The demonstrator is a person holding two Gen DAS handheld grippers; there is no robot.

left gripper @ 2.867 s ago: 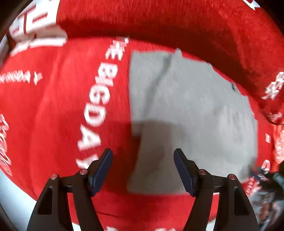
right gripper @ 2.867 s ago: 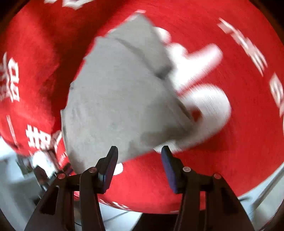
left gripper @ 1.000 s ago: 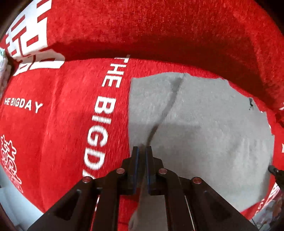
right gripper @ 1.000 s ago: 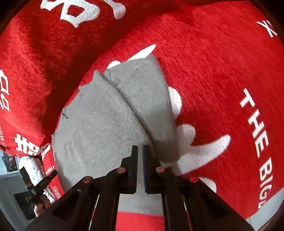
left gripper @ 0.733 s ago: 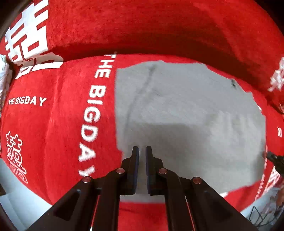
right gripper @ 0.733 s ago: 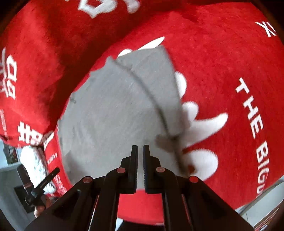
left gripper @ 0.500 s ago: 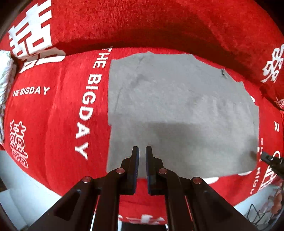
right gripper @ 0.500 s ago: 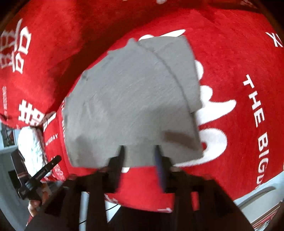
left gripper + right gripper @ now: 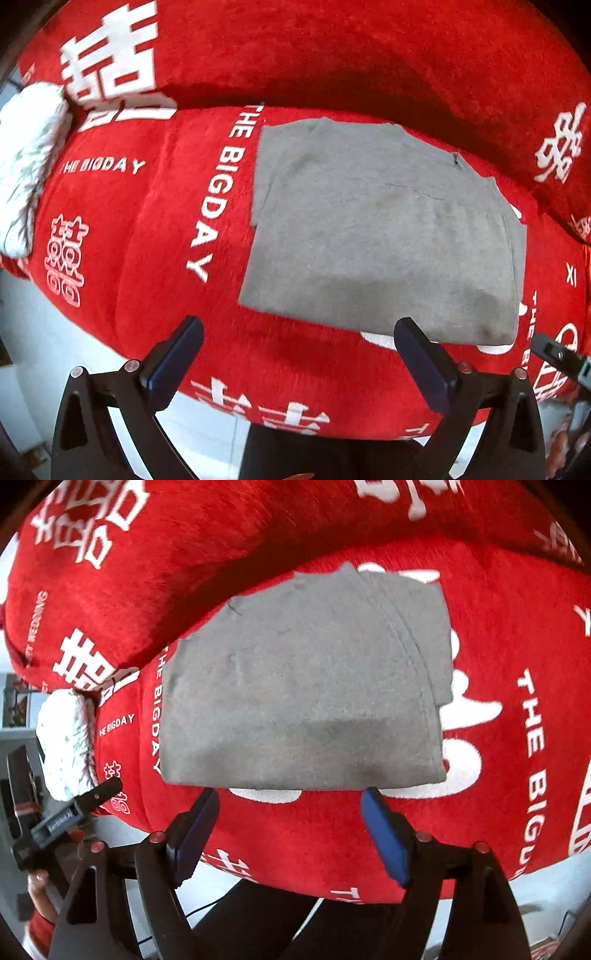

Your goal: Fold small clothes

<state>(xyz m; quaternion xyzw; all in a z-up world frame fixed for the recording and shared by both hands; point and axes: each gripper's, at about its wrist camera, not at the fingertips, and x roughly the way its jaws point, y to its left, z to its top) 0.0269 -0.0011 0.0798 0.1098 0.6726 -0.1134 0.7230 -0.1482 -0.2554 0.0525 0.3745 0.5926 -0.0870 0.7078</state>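
A grey garment (image 9: 384,229) lies folded into a flat rectangle on a red plush sofa seat (image 9: 155,236); it also shows in the right wrist view (image 9: 306,686), with a narrower layer along its right side. My left gripper (image 9: 299,350) is open and empty, hovering just in front of the garment's near edge. My right gripper (image 9: 291,823) is open and empty, just in front of the same near edge. Neither touches the cloth.
The red sofa cover carries white lettering and its backrest (image 9: 332,48) rises behind the garment. A white bundle of cloth (image 9: 26,155) lies at the seat's left end, also seen in the right wrist view (image 9: 66,738). Pale floor shows below the seat edge.
Both grippers were shut on the garment's edge a second ago. They have let go, opened wide and pulled back from it. The garment now lies flat.
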